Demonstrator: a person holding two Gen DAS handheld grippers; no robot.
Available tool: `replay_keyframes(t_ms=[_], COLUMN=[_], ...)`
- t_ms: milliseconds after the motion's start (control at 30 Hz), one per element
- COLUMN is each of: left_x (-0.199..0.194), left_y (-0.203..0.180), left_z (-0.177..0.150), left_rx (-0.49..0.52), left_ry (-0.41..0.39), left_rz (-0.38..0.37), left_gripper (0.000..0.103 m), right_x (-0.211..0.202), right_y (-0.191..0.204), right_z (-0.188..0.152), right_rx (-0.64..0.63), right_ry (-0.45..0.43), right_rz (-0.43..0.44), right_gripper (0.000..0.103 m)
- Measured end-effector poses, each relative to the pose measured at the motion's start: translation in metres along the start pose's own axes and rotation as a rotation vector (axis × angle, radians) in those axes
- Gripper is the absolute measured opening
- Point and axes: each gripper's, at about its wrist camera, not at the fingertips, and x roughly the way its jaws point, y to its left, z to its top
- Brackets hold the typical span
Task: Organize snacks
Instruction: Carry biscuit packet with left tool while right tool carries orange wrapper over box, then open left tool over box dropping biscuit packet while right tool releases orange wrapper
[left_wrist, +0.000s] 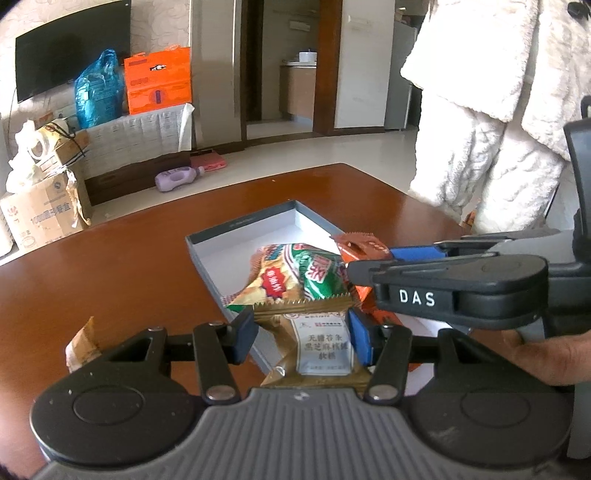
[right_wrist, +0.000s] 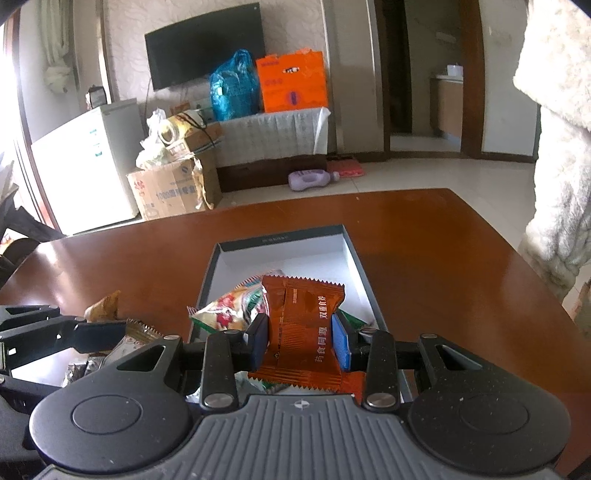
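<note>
On the left of the surface (right_wrist: 424, 236), near its left edge, a loose tan packet (left_wrist: 79, 341) was seen lying apart from everything else. Just right of it, the left tongs (left_wrist: 301, 334) were closed on a gold packet (left_wrist: 317, 350), the blue pads pressing its two sides and the packet's long axis running away from the camera. The gold packet was held above the near left corner of the box (left_wrist: 207, 242), a shallow grey tray with a white floor set near the middle of the surface, its long axis pointing toward the far edge. In the box's near half a green-and-yellow bag (left_wrist: 299, 273) was already lying, with other wrappers partly hidden under it.

Further right, the right tongs (right_wrist: 301, 341) were held narrow on an orange packet (right_wrist: 303, 328), gripped across its short sides with its serrated end standing up. In the right wrist view this packet hung over the near end of the box, right of the green-and-yellow bag.

Both held packets were judged to lie directly over the box, so the coming move would turn mainly on a lowering and a release. The far half of the box was seen bare, ahead of both tongs along the box's long axis. Neither hand was clearly nearer to it.
</note>
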Motion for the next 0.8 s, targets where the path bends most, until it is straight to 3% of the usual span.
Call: replay_keyframes(t_ms=[800], left_x=[0.036], left_y=[-0.015], left_z=[-0.004], left_rx=[0.056], left_ry=[0.051], left_rz=[-0.019], left_gripper=[0.052], right_x=[0.015], right_y=[-0.012], right_z=[-0.007], right_rx=[0.024], right_ry=[0.088], right_rz=[-0.004], right_gripper=[0.039])
